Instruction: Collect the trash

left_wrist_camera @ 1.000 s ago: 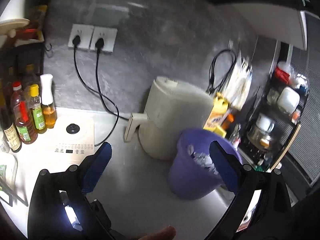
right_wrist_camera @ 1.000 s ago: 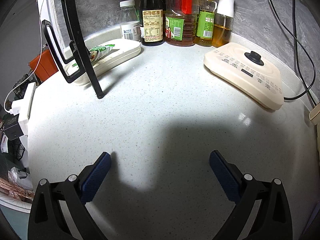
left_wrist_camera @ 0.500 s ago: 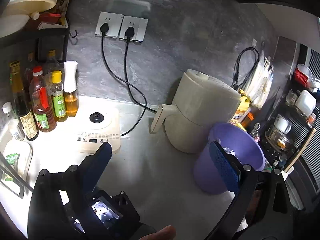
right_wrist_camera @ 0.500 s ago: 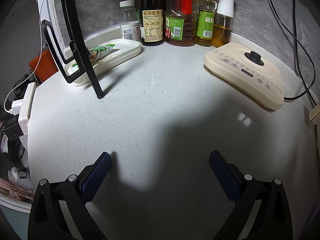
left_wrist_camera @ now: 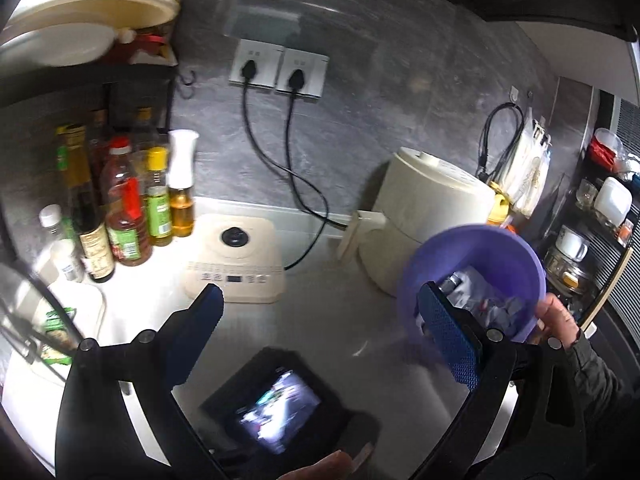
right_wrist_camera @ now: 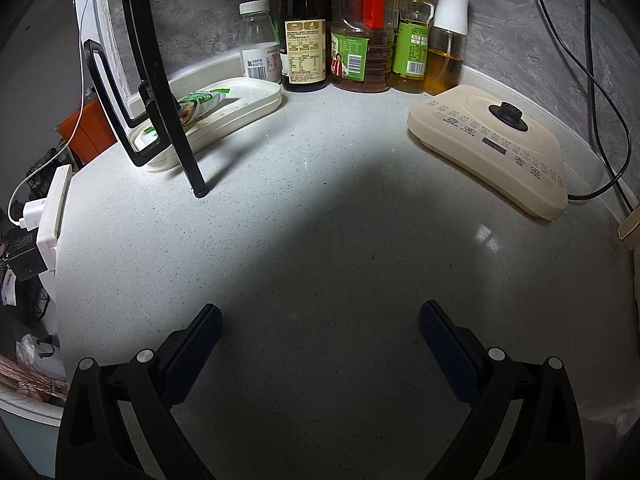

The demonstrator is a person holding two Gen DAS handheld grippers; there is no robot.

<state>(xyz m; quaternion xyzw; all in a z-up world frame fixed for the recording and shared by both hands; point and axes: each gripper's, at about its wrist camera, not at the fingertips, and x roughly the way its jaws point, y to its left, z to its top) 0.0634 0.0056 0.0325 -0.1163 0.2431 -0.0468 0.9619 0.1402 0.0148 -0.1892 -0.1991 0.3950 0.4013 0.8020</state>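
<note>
Both tongs released, nothing grasped: left gripper (left_wrist_camera: 318,330), right gripper (right_wrist_camera: 320,342) | purple bin (left_wrist_camera: 472,276) tilted, held by hand (left_wrist_camera: 556,318) far right | bin to be steadied, kept upright.

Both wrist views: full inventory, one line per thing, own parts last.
Bin: 1, purple, tilted, right of counter, crumpled trash inside.
Air fryer: 1, cream, behind bin.
Appliance base: 1, cream, black knob, against wall.
Bottles: about six, mixed, back corner.
Tray: 1, white, left, holds green packet.
Sockets: 2, white, wall, both plugged.
Rack: 1, black, over tray.
Hand: 1, on bin rim.
Left gripper: blue pads, open, empty.
Right gripper: blue pads, open, empty.
</note>
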